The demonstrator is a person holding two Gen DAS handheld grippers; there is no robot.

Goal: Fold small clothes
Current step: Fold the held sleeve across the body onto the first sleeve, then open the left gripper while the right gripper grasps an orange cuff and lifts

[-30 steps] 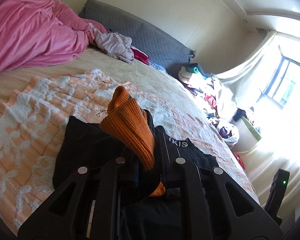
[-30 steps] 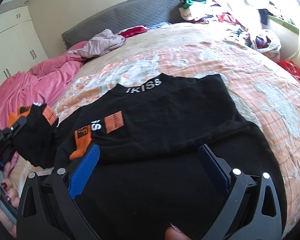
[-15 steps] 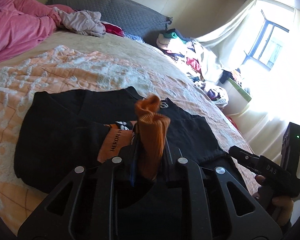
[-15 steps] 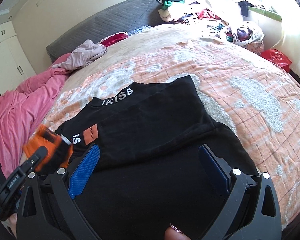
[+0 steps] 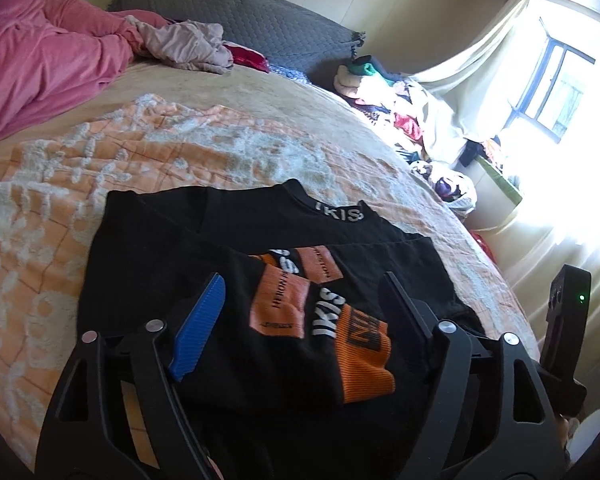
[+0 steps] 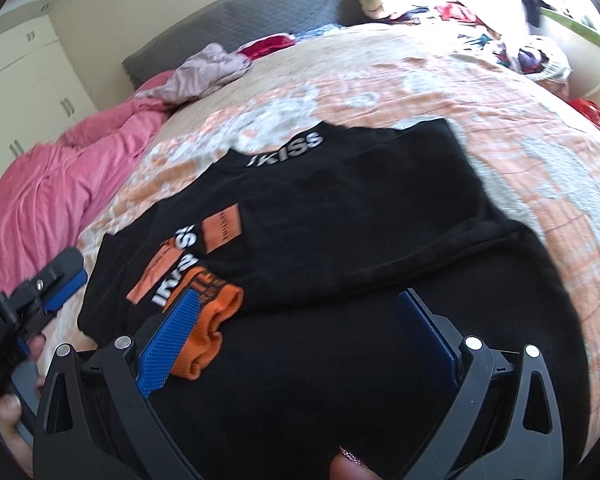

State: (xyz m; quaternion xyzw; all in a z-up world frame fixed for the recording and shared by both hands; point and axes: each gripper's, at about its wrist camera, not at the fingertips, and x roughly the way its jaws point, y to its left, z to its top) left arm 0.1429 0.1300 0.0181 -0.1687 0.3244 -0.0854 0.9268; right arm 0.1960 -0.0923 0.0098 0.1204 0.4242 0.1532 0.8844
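Lay flat on the bed (image 5: 220,120): black shirt (image 6: 360,220), orange cuff (image 5: 366,364) between the left gripper (image 5: 300,312) fingers, spread wide, empty. Right gripper (image 6: 304,320) likewise agape, gripping nothing. Beyond, pink blanket (image 5: 40,60).

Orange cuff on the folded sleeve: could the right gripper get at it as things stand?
Probably yes. The orange cuff lies flat on top of the black sweatshirt, uncovered, just ahead of the right gripper, whose jaws stand open and empty. The left gripper is also open.
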